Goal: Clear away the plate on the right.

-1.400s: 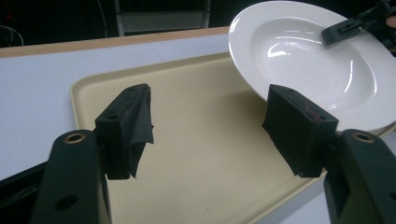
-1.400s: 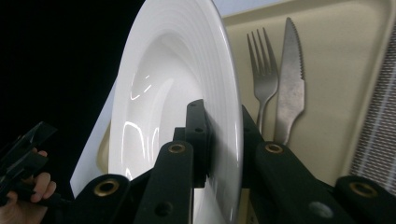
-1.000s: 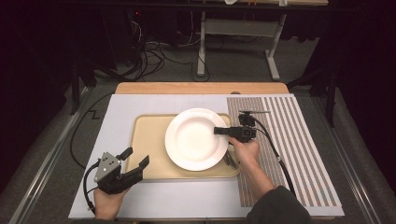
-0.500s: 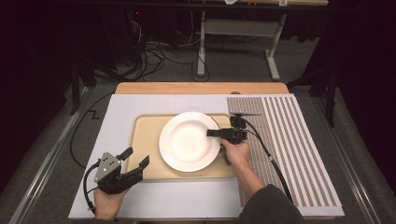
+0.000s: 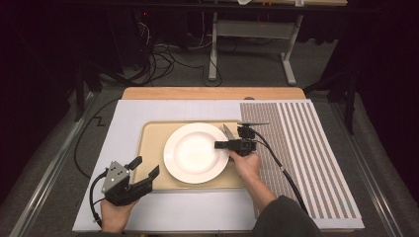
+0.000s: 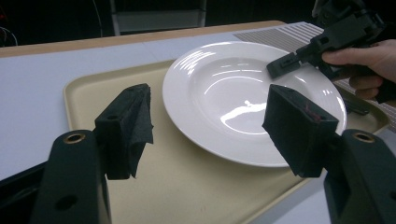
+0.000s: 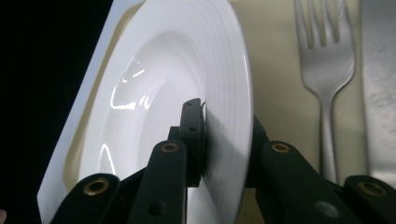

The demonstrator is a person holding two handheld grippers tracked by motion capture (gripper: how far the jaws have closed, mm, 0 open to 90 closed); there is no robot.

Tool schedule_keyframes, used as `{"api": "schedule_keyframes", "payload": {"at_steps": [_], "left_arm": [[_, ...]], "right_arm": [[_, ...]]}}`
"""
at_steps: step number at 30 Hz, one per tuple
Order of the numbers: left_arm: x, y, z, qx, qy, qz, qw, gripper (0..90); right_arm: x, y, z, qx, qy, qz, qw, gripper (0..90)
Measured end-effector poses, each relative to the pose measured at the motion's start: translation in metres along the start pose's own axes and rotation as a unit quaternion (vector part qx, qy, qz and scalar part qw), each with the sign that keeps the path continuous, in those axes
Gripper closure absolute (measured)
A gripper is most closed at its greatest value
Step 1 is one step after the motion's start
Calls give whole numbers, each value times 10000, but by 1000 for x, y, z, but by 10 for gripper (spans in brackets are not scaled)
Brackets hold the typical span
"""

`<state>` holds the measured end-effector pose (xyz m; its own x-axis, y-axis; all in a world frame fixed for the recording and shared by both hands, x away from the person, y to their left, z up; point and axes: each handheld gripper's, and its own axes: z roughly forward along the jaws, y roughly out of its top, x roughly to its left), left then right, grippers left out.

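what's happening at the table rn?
A person works two hand-held grippers. The right gripper has the rim of the white plate between its jaws, one above and one below; they have just been opening slightly. The plate lies on the beige tray, with a fork beside it on the tray. The left gripper hangs open at the tray's near left corner, holding nothing.

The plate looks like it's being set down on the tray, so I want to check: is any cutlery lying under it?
Not that shows. The plate, gripped at its rim by the right gripper, sits over bare tray. The fork lies beside the rim, apart from it.
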<state>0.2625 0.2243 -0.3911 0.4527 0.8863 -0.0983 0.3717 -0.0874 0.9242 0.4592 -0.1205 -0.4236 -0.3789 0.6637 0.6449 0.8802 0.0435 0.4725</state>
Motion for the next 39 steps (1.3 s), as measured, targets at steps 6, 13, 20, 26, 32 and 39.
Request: {"api": "schedule_keyframes", "payload": {"at_steps": [6, 13, 20, 26, 32, 39], "left_arm": [[1, 0, -1, -17, -4, -36, 10000, 330], [0, -1, -2, -18, -3, -33, 10000, 330], [0, -1, -2, -14, 4, -38, 10000, 331], [0, -1, -1, 4, 4, -41, 10000, 330], [1, -1, -2, -5, 16, -46, 10000, 330], [0, -1, -1, -6, 19, -29, 10000, 330]], "right_arm": [[-3, -6, 9, 67, -29, 1, 10000, 756], [-2, -9, 10, 97, -206, -158, 9996, 731], [-2, -9, 8, 138, -242, -320, 9991, 714], [-4, -7, 4, 134, -313, -411, 9986, 695], [-5, -6, 1, 74, -282, -439, 9986, 680], [-6, -4, -2, 25, -265, -461, 9986, 646]]}}
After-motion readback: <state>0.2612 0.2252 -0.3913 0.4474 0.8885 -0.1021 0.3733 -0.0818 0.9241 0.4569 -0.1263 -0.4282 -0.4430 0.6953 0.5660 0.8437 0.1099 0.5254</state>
